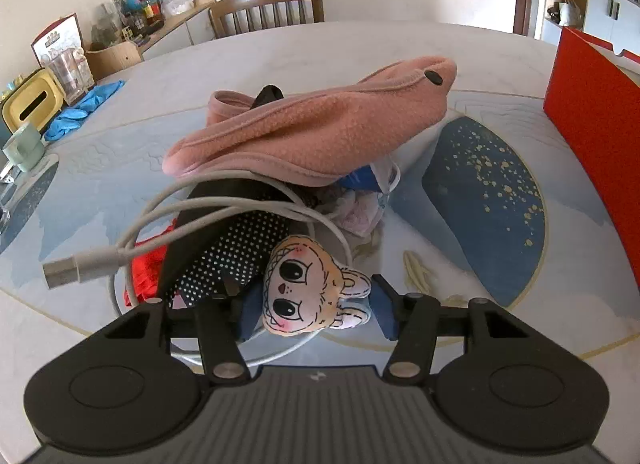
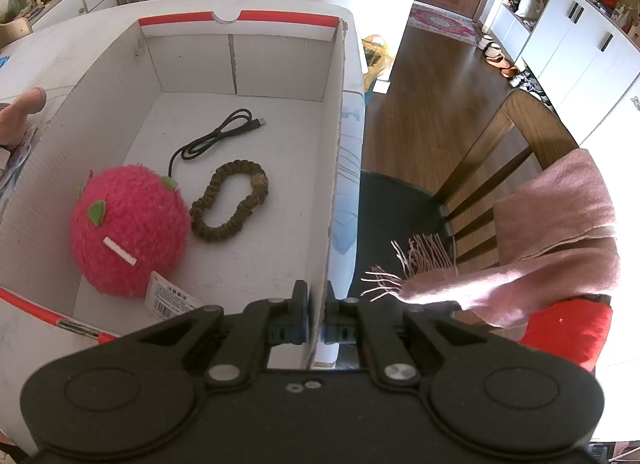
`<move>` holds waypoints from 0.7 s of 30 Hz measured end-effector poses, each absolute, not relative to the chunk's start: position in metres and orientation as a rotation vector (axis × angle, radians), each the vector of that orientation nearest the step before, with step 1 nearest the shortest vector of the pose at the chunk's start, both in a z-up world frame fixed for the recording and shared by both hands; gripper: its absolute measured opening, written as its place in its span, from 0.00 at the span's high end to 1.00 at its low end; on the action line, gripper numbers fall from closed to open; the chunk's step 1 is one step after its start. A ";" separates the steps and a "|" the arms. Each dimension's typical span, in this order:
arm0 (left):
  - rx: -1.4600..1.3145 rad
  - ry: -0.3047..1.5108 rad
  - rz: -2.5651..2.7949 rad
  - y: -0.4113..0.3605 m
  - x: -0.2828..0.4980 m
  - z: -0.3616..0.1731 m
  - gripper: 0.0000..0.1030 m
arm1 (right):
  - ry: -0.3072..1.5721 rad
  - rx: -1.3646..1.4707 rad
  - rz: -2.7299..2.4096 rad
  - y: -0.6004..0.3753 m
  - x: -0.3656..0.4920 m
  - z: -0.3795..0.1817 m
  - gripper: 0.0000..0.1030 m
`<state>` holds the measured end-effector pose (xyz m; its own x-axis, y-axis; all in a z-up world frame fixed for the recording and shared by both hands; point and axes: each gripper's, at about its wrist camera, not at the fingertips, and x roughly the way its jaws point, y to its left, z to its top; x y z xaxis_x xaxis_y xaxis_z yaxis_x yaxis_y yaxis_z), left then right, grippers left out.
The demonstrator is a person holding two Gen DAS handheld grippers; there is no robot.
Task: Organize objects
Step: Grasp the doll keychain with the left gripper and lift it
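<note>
Your right gripper [image 2: 317, 314] has its jaws clenched on the near right wall of the cardboard box [image 2: 334, 168], which sits on the desk [image 1: 280, 52]. Your left gripper [image 1: 314, 304] grips the small plush doll [image 1: 308, 290] beside the pile: pink fleece [image 1: 304, 136], white cable [image 1: 168, 232].

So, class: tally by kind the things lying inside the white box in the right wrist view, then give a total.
Plush toy: 1, the pink ball
Cable: 1, the black cable
Hair band: 1, the brown scrunchie
Total: 3
</note>
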<state>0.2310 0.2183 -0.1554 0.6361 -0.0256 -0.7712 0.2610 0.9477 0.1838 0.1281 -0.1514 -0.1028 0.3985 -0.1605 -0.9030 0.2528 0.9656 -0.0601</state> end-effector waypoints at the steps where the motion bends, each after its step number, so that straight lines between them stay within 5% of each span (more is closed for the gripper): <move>1: 0.289 0.872 -0.163 0.219 0.230 -0.155 0.48 | 1.131 0.092 -0.262 -0.151 0.128 -0.103 0.95; 21: 0.224 0.897 -0.422 0.166 0.190 -0.088 0.48 | 1.125 0.102 -0.253 -0.153 0.127 -0.104 0.96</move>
